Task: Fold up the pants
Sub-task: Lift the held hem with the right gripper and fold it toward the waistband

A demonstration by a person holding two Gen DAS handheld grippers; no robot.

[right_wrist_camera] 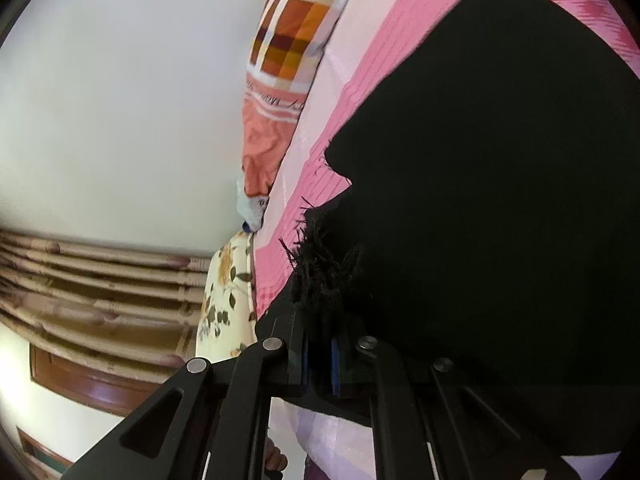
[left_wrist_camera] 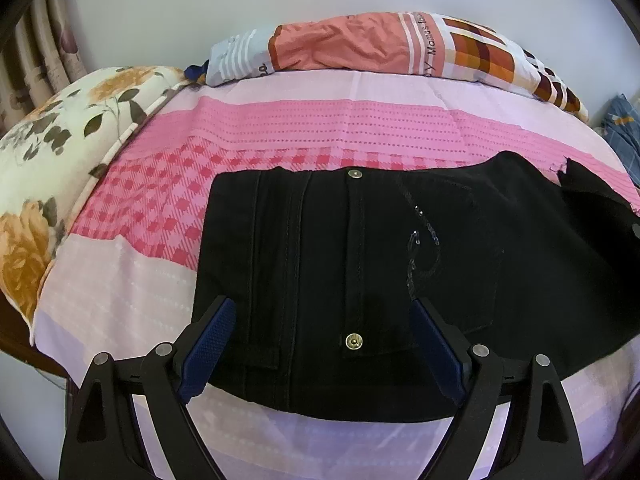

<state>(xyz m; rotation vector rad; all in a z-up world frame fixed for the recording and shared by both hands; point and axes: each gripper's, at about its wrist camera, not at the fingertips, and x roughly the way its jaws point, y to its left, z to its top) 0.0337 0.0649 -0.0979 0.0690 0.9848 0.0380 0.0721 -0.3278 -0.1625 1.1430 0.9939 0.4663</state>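
Note:
Black pants [left_wrist_camera: 400, 240] lie flat on the pink bed sheet [left_wrist_camera: 280, 140], waistband toward me, a brass button [left_wrist_camera: 353, 340] at the fly. My left gripper [left_wrist_camera: 322, 306] hangs open over the waistband, and its blue pads [left_wrist_camera: 212, 344] straddle the fly area without pinching cloth. In the right wrist view my right gripper [right_wrist_camera: 320, 332] is shut on the frayed hem [right_wrist_camera: 320, 264] of a leg. The black pants [right_wrist_camera: 480, 160] spread out beyond the hem over the sheet. That leg end shows lifted at the right edge [left_wrist_camera: 592, 200] of the left wrist view.
A folded orange and checked quilt [left_wrist_camera: 360, 48] lies along the far side of the bed against the white wall. A floral pillow [left_wrist_camera: 60, 140] sits at the left, a blue cloth [left_wrist_camera: 624, 128] at the far right. Striped curtains [right_wrist_camera: 100, 280] hang beyond the bed.

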